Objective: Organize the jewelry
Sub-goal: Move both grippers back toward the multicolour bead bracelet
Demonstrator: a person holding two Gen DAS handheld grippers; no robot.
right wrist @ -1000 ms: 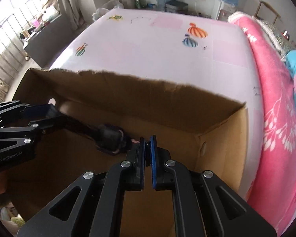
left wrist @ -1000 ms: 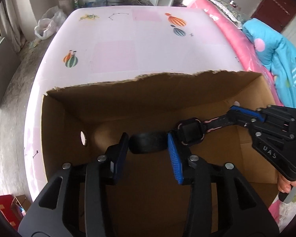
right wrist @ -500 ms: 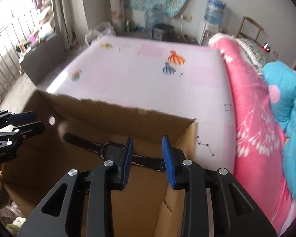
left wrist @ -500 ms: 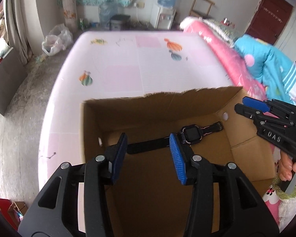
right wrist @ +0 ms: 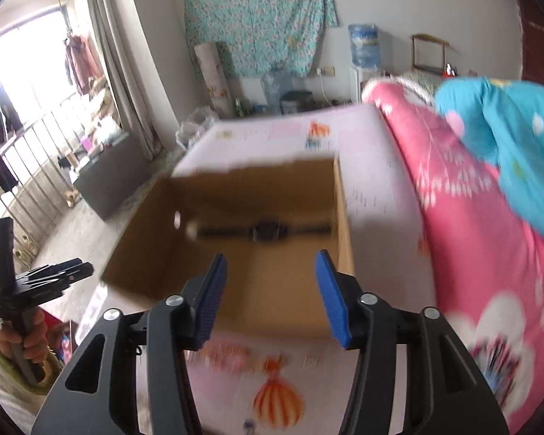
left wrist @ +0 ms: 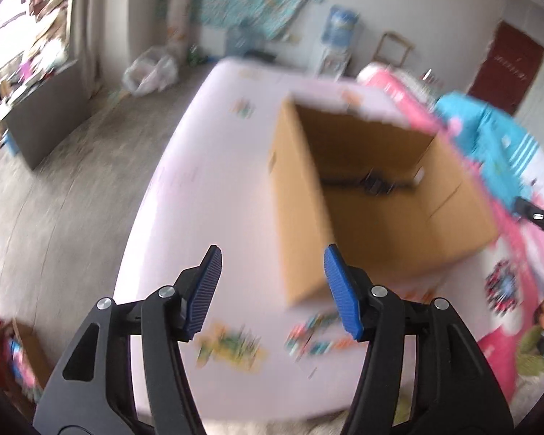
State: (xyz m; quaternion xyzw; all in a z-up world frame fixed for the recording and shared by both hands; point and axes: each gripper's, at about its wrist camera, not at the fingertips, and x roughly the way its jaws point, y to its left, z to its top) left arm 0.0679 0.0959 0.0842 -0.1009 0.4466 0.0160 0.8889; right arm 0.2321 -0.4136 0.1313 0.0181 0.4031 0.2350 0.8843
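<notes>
Two hand-held grippers are in view, both with jaws spread wide and nothing between them. The left gripper (left wrist: 272,290) hangs above the pale pink printed bed sheet (left wrist: 206,195), its blue ribbed pads (left wrist: 205,290) framing the near corner of the open brown cardboard box (left wrist: 301,195). The right gripper (right wrist: 270,293) hangs over the near wall of the same box (right wrist: 272,311).

The task item, a black wristwatch with a square face and straps laid out straight (right wrist: 266,231), lies flat on the box floor close to the far wall. In the right wrist view it sits at 12 o'clock from the jaws; in the left wrist view the watch (left wrist: 375,185) sits at about 1 o'clock. It is well apart from both grippers. Motion blur hides finer detail of its face and straps.

The box rests on the sheet. A round hole (right wrist: 177,219) shows in its left wall. A pink floral quilt (right wrist: 471,224) lies beside the box at 3 o'clock in the right wrist view, with a blue blanket (right wrist: 507,145) on top of it.

In the right wrist view the left gripper (right wrist: 58,272) appears at 9 o'clock, outside the box, gripped by a hand (right wrist: 25,340).
</notes>
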